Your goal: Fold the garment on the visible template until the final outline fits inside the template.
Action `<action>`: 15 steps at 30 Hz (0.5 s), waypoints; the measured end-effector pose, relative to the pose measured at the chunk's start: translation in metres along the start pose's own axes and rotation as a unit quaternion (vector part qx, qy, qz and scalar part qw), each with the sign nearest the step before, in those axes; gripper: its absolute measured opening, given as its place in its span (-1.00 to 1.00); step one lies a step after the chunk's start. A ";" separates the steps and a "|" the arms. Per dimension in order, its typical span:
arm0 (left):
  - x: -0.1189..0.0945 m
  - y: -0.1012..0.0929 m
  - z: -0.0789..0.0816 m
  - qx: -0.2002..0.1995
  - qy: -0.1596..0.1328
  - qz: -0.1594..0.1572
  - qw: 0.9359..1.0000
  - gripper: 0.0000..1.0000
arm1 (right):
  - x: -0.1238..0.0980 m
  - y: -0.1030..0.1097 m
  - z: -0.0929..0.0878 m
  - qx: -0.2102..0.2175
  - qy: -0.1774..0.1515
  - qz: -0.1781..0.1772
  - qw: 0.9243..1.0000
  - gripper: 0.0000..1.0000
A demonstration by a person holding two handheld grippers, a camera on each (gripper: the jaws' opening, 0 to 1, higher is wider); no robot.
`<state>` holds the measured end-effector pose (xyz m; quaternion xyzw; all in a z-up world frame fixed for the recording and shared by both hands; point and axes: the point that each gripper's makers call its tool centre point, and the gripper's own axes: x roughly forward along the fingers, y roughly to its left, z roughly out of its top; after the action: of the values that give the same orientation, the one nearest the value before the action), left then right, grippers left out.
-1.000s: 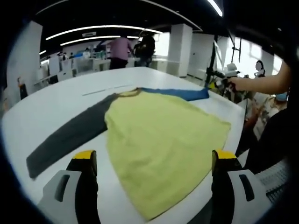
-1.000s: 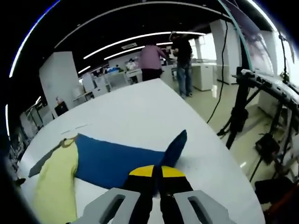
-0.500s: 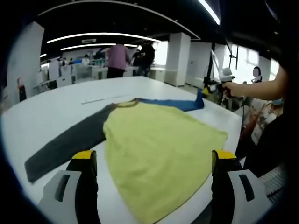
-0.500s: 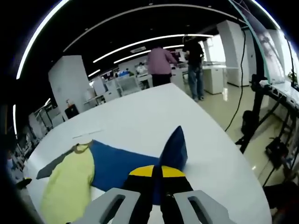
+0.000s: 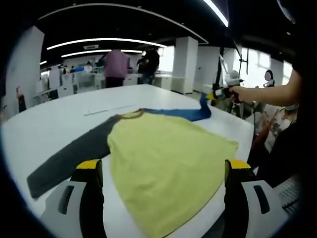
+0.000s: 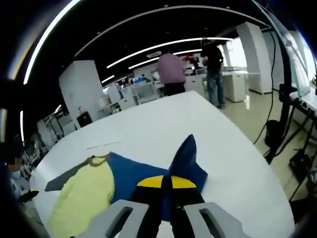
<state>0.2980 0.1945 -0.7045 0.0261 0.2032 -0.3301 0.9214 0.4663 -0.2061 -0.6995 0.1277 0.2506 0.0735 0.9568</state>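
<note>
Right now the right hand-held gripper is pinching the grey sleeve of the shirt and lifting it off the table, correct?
Not the grey sleeve: the right hand-held gripper is shut on the blue sleeve, as the right gripper view shows. It lifts it off the table.

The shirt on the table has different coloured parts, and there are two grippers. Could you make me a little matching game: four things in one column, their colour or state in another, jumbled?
Things:
1. Shirt body
2. Pinched sleeve
3. Flat sleeve
4. Left gripper

Colour or state:
A. dark grey
B. open, holding nothing
C. yellow-green
D. blue

Pairs: 1-C, 2-D, 3-A, 4-B. The right gripper is shut on the blue sleeve's cuff, which stands lifted above the white table.
</note>
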 end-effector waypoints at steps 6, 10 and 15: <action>0.000 -0.002 0.002 0.006 -0.001 -0.003 1.000 0.98 | 0.009 0.016 0.002 0.000 -0.001 0.019 1.000 -1.00; 0.000 -0.003 0.003 0.009 -0.001 -0.005 1.000 0.98 | 0.015 0.030 0.003 -0.004 0.000 0.035 0.999 -1.00; -0.001 -0.004 0.003 0.010 0.000 -0.004 1.000 0.98 | 0.021 0.046 0.000 -0.007 0.005 0.053 0.999 -1.00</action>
<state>0.2956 0.1918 -0.7011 0.0345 0.1998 -0.3359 0.9198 0.4813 -0.1576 -0.6960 0.1340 0.2474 0.1263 0.9512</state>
